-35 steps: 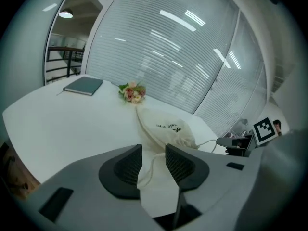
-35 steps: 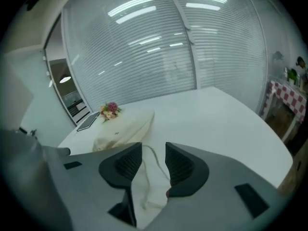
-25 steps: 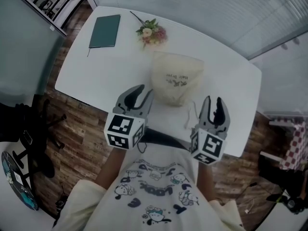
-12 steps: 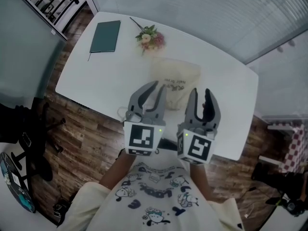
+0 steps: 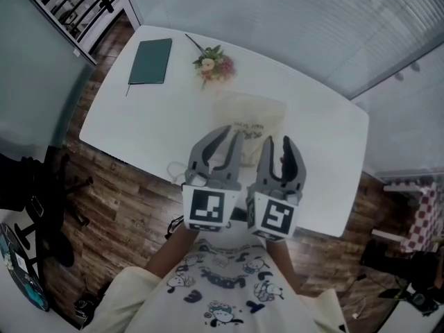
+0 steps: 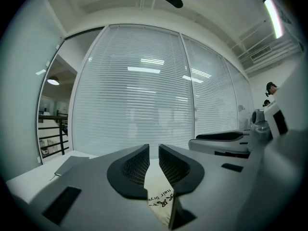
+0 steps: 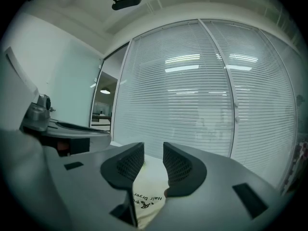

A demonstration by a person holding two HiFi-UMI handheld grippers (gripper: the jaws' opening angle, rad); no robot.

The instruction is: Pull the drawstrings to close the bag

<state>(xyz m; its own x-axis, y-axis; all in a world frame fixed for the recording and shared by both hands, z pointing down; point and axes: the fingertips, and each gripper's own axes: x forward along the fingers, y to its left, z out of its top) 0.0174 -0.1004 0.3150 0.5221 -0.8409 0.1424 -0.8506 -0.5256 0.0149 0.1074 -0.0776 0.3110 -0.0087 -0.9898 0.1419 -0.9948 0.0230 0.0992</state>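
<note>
Both grippers had drawn in from either side of the bag (image 5: 250, 116) and stood side by side at its near end. The left gripper (image 5: 229, 136) held its jaws nearly together, a thin gap with nothing seen in it; the right gripper (image 5: 277, 144) was closing, wider apart, also around nothing. One bag lay on the white table (image 5: 139, 116), straight ahead of both, its long axis running away from the person. One cord loop (image 5: 175, 167) showed, nearer the left gripper. Beyond lay one notebook (image 5: 149, 61) and one bunch of flowers (image 5: 211, 64).
</note>
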